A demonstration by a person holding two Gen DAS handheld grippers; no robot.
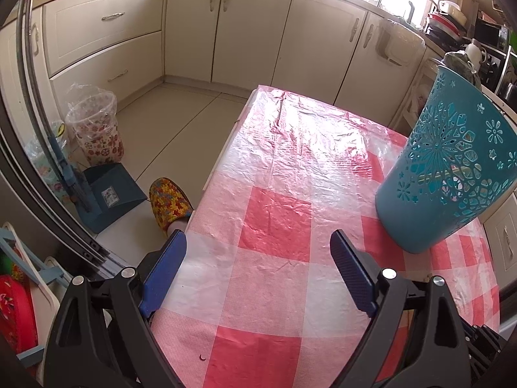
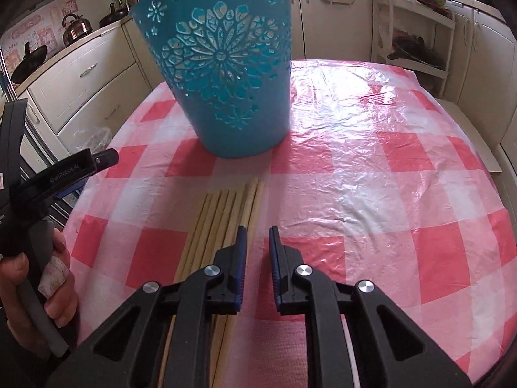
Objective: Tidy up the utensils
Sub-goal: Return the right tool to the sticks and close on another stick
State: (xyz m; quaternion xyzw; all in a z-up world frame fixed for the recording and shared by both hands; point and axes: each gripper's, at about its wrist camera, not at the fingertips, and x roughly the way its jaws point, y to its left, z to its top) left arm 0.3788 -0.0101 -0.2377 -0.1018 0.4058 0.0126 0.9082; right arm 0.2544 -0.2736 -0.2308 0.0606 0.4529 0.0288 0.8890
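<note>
My left gripper [image 1: 258, 242] is spread wide over the checked worktop [image 1: 274, 213]; my right gripper [image 2: 258, 239], fingers narrowly apart and empty, hovers beside the chopsticks [image 2: 223, 213] near the teal basket [image 2: 226, 74].

A home kitchen — cream cabinets [image 1: 252, 29], kettle [image 2: 76, 27], checked tablecloth [image 2: 355, 161].
</note>
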